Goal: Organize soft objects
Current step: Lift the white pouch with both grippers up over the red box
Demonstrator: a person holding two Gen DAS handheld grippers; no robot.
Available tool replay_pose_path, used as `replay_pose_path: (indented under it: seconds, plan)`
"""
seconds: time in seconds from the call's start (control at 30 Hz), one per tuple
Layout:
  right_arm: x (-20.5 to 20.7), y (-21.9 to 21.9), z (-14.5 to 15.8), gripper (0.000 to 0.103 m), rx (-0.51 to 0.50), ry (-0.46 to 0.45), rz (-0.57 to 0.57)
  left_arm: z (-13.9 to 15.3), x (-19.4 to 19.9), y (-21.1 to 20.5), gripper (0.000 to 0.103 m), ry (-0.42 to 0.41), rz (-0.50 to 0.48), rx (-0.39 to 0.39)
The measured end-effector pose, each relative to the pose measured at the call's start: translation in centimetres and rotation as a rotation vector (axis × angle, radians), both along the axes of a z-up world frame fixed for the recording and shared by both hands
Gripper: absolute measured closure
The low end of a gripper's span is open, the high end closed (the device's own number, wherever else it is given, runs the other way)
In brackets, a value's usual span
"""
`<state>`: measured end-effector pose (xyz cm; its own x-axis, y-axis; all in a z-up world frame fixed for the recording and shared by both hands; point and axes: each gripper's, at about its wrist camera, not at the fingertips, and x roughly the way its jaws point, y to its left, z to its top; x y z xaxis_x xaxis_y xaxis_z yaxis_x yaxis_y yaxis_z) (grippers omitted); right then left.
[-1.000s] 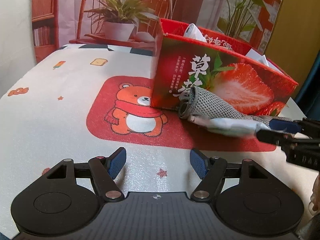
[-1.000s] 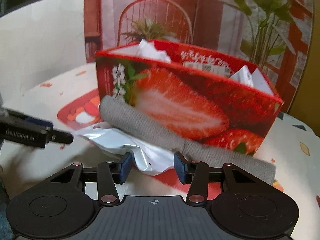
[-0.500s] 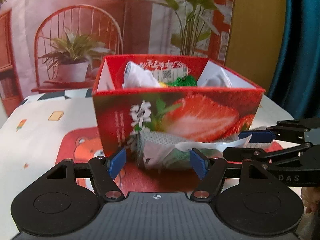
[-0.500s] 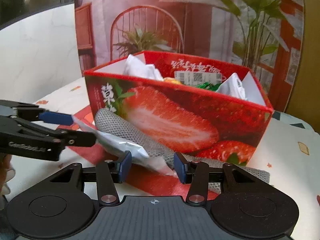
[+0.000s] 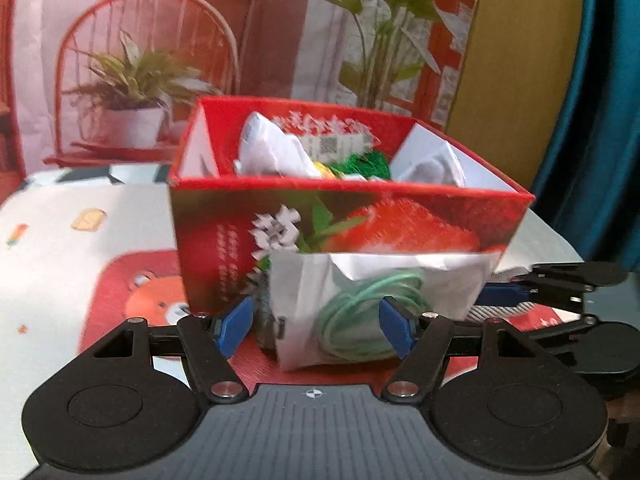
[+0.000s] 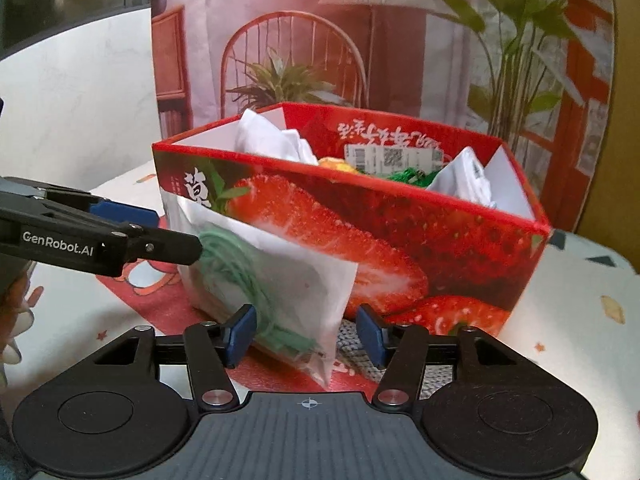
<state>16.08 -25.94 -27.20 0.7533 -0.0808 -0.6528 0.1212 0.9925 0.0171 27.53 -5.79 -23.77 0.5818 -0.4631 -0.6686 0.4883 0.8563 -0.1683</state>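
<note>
A clear plastic bag with a coil of green cord stands upright against the front of the red strawberry box. My left gripper is open and wide, and the bag's lower half sits between its pads without being pressed. In the right wrist view the bag hangs between the pads of my right gripper. Those jaws are opening, and the left pad is still against the cord. The left gripper reaches in at the bag's upper left corner. A grey knit cloth lies under the bag.
The box holds white folded items, something green and something yellow. It stands on a tablecloth with a red bear mat. The right gripper comes in from the right. A hand shows at the left edge. A printed backdrop stands behind.
The left gripper swung round from the bare cloth to face the box front, and the bag now sits between its fingers. The bag rose from lying flat to upright. The right jaws widened slightly.
</note>
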Motion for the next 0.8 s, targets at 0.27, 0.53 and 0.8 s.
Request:
replay_pose_path:
  seconds: [0.27, 0.53, 0.8]
  plan:
    - [0.3, 0.0, -1.0, 0.077, 0.004, 0.011, 0.012, -1.5, 1.1, -0.3, 0.031, 0.048, -0.038, -0.036]
    - [0.6, -0.5, -1.3, 0.078, 0.016, 0.01, 0.015, -2.6, 2.6, -0.1, 0.03, 0.111, -0.072, -0.106]
    - [0.8, -0.9, -1.5, 0.079, 0.053, 0.008, -0.001, -3.3, 2.3, -0.6, 0.032, 0.147, -0.095, -0.135]
